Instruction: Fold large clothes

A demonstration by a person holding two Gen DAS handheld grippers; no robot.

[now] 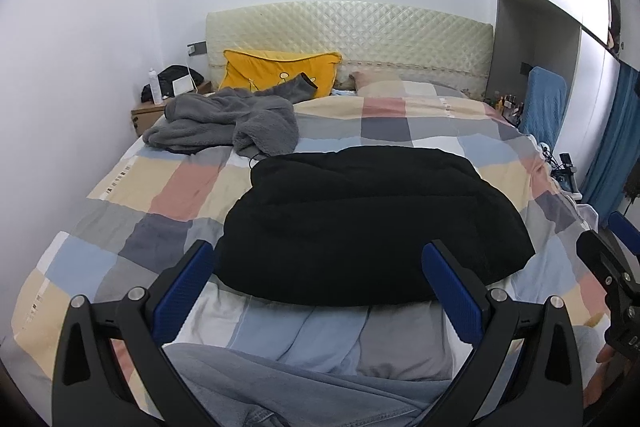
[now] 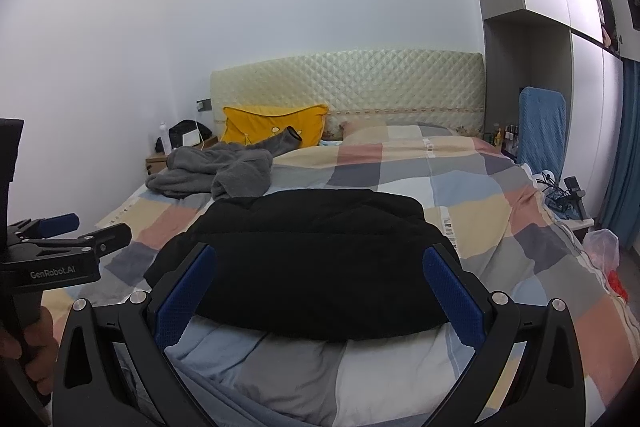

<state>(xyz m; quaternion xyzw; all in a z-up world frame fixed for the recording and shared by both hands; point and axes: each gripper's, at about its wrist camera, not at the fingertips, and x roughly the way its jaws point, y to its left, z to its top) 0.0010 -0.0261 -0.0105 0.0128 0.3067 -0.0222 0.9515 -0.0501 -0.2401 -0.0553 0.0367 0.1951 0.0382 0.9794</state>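
The black garment lies in a folded-looking bundle on the patchwork quilt of the bed, and everything here is best placed from it. Its long axis runs side to side across the bed, its near edge facing both grippers. The left gripper hangs just short of that near edge, jaws spread wide and holding nothing; the right gripper is likewise wide open and empty, also just short of the same edge. Each straddles the bundle's width in its own view, so neither looks clearly nearer; the left seems offset toward the bundle's left end. A crumpled grey fleece garment lies beyond the bundle's far left corner, toward the yellow pillow, probably next to be folded.
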